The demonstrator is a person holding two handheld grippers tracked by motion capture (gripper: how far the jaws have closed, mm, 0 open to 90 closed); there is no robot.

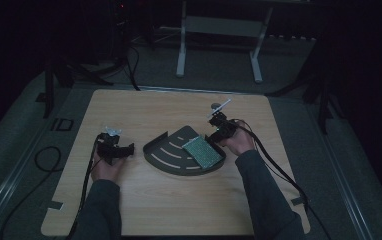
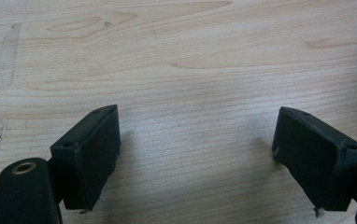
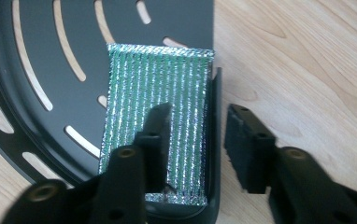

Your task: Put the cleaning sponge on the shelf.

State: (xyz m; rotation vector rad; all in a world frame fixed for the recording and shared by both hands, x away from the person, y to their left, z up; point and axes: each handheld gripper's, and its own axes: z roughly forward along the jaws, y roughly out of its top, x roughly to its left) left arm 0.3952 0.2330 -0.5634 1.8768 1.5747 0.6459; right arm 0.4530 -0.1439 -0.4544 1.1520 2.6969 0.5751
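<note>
At the centre of the high view, a dark slotted tray (image 1: 171,150), shaped like a half disc, lay on the wooden table (image 1: 129,210), and a green ribbed foil-like pad (image 1: 202,152) rested flat on its right portion, against the raised straight rim. You held the right gripper (image 3: 200,140) low over that edge: its jaws stood partly open, one over the pad and the other outside the rim, pressing on neither. You kept the left gripper (image 2: 195,149) toward the left of the high view, beside the tray, jaws wide apart over bare wood with nothing between them. Judged from its thin profile and glinting ribbed surface, the pad was probably light, somewhat pliable and prone to creasing or sliding on the smooth tray. A hold on its near short edge, closing gently, looked the safest choice, though the rim close alongside would likely crowd the outer jaw.
</note>
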